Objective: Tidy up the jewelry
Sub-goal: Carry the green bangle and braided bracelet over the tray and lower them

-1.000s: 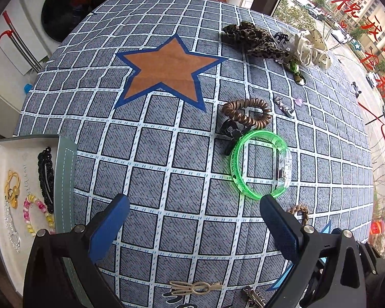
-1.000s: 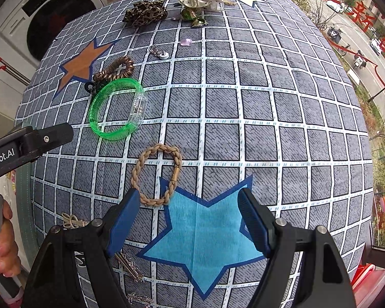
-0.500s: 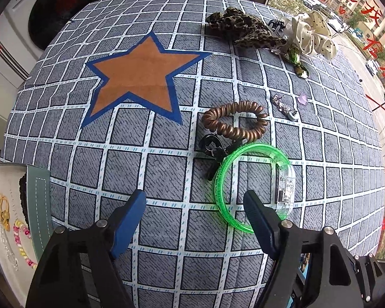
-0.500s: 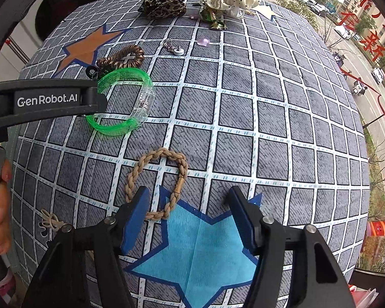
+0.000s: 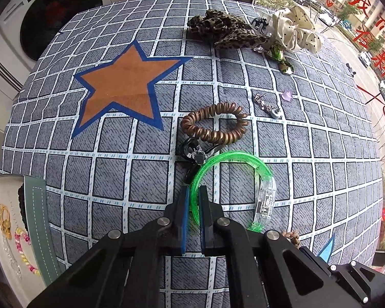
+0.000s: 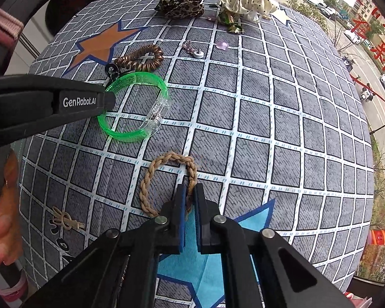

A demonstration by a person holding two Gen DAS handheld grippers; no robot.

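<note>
A grid-patterned cloth with printed stars covers the surface (image 5: 115,179), beside a window and a washing machine. In the left wrist view, the left gripper (image 5: 194,200) has just closed: its fingers now clamp the near-left rim of the green bangle (image 5: 243,159), which a second ago lay free between wide-open fingers. Only this view shows the jewelry box (image 5: 36,218) at far left, beads already inside. In the right wrist view, the right gripper (image 6: 189,195) has likewise just shut on the braided bracelet (image 6: 151,169). Both pieces look ready for lifting toward the box.
</note>
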